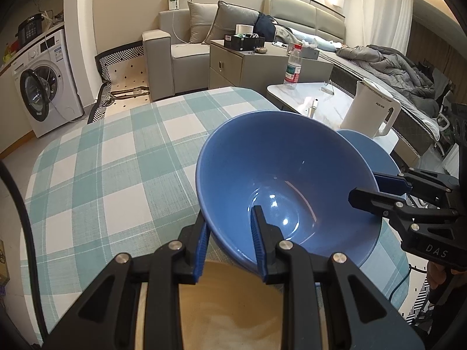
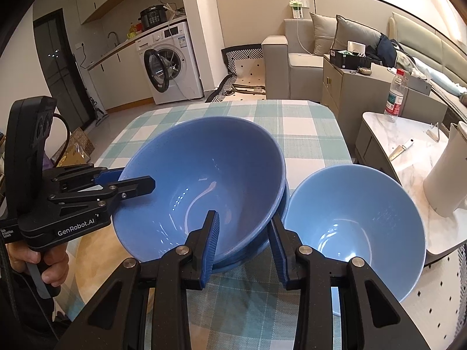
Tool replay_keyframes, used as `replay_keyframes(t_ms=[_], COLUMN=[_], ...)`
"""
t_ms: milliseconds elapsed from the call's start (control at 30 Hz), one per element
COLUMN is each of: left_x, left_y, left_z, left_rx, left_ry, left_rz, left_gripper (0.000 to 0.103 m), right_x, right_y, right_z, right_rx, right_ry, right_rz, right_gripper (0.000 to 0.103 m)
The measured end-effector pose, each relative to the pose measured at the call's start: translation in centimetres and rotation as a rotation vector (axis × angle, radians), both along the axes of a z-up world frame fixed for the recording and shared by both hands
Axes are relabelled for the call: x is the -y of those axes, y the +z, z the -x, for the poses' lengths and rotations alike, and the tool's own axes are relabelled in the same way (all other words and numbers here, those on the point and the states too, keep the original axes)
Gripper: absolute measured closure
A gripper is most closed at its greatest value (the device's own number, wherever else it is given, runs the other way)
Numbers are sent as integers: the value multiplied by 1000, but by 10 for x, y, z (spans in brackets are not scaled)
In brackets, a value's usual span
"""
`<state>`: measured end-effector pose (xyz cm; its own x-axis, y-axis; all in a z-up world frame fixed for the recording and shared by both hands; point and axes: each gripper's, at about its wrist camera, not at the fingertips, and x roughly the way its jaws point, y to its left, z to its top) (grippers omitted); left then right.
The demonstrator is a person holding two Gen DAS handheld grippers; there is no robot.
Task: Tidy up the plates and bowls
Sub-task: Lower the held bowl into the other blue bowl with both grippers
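My left claw (image 1: 230,230) grips the big blue bowl's (image 2: 204,175) near rim; my right claw (image 2: 243,242) clamps its opposite rim, another bowl nested under it. Both point steeply down at the worktop (image 1: 102,160). A smaller blue bowl (image 2: 359,218) sits just right of the right claw.

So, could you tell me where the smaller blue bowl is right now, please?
In the right wrist view, the smaller blue bowl sits on the checked tablecloth, right of the large blue bowl, near the white kettle.
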<state>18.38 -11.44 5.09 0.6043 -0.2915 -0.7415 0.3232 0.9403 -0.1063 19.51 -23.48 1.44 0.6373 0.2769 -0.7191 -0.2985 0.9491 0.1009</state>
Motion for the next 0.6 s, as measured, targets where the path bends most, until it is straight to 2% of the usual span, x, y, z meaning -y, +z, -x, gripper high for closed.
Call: replay_keyframes(t_ms=[600], left_x=[8], left_y=[-10], left_z=[-3], left_rx=[-17], left_ry=[-11], left_rz=[-45], left_gripper=[77], right_x=[-5], right_y=[-11], right_z=[-2], right_rx=[-13], right_ry=[-9], right_rz=[56], right_gripper=[67])
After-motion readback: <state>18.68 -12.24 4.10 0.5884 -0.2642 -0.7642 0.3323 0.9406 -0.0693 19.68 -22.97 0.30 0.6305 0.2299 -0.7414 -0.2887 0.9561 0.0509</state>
